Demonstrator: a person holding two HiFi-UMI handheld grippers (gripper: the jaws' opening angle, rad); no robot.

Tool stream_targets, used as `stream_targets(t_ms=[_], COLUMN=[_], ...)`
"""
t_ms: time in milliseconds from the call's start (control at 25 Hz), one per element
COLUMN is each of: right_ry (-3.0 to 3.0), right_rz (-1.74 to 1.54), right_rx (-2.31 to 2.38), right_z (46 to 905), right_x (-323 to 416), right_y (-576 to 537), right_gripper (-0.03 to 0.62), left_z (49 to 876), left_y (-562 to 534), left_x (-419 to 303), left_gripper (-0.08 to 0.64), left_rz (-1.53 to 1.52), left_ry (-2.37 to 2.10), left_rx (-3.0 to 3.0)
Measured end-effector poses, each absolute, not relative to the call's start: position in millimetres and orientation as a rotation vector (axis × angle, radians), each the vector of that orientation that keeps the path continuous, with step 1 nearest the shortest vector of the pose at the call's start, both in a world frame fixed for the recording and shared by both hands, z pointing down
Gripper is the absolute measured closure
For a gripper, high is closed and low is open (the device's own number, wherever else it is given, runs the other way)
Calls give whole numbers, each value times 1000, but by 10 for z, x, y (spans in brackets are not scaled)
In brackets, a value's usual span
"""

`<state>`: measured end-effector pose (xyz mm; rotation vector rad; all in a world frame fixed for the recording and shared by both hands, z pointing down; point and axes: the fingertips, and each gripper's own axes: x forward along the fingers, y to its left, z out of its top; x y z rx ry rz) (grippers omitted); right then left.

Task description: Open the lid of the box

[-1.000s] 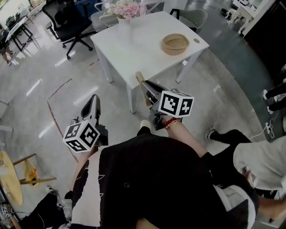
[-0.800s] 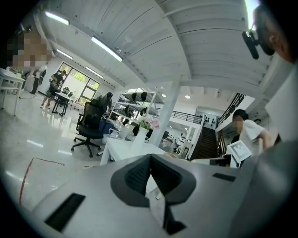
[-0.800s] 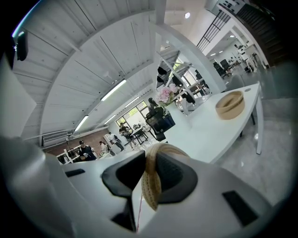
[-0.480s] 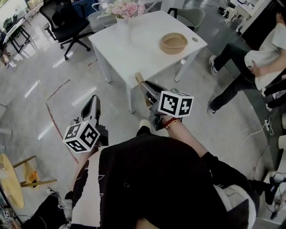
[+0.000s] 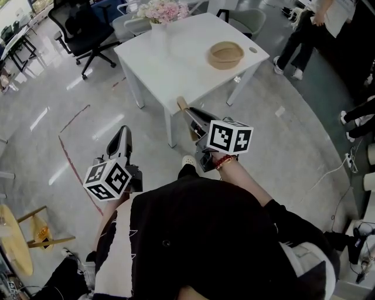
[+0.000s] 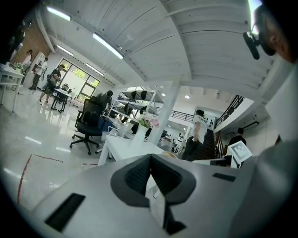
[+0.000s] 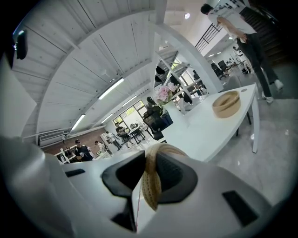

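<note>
A round tan box (image 5: 225,54) stands open on the white table (image 5: 176,64), far ahead of both grippers. My right gripper (image 5: 191,115) is shut on a tan woven lid (image 5: 183,104), seen edge-on between the dark pads in the right gripper view (image 7: 152,179). That view also shows the box (image 7: 226,104) on the table beyond the jaws. My left gripper (image 5: 123,133) hangs over the floor to the left of the table; its pads meet with nothing between them (image 6: 150,173).
A vase of pink flowers (image 5: 159,14) stands on the table's far side. A black office chair (image 5: 82,29) is at the upper left. A person (image 5: 310,23) stands at the upper right. A small wooden stool (image 5: 14,234) is at the lower left.
A person on the right has walked from the lower right edge up to the top right. Both grippers hold still, and the lid stays in the right jaws.
</note>
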<state>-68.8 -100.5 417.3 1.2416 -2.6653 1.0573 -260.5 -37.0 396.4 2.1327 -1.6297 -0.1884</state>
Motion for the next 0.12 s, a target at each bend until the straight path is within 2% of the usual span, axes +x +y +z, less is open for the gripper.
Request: stream_targets(t_ms=[120], right_ry=[-2660], right_rz=[1058], right_rx=[1243], right_z=[4185], right_x=[-701], right_y=[-981], right_gripper=[509], left_z=[3978], left_y=[-350], left_x=[-2625], left_gripper=[549], left_rz=[-191], left_ry=[-1627], left_rx=[2129])
